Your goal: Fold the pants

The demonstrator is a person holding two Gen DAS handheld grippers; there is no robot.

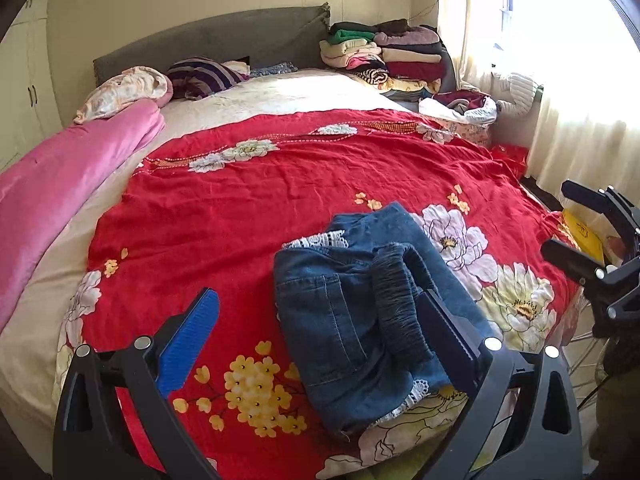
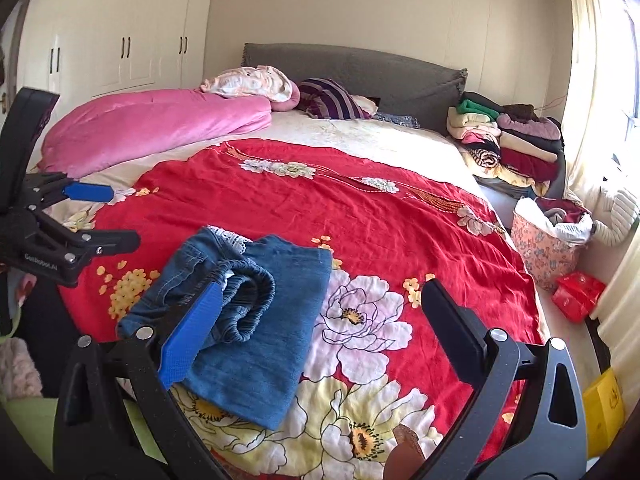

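Observation:
Blue denim pants [image 1: 352,320] lie folded in a compact bundle on the red floral sheet [image 1: 240,208] near the bed's front edge. The dark elastic waistband [image 1: 396,296] rests on top, and white lace trim shows at the hems. My left gripper [image 1: 316,294] stands open just above the bundle, with nothing held; its right finger [image 1: 448,328] is at the bundle's right side. In the right wrist view the pants [image 2: 264,320] sit by my left blue pad [image 2: 192,332]. The right gripper [image 2: 324,288] is open and empty. The other gripper [image 2: 112,216] shows at the left edge.
A pink quilt [image 2: 152,128] and pillows [image 2: 332,100] lie at the bed's far left. Stacked folded clothes [image 2: 512,140] sit at the back right. A floral basket [image 2: 548,248], a red box [image 2: 576,296] and a yellow box [image 2: 604,404] stand on the floor to the right.

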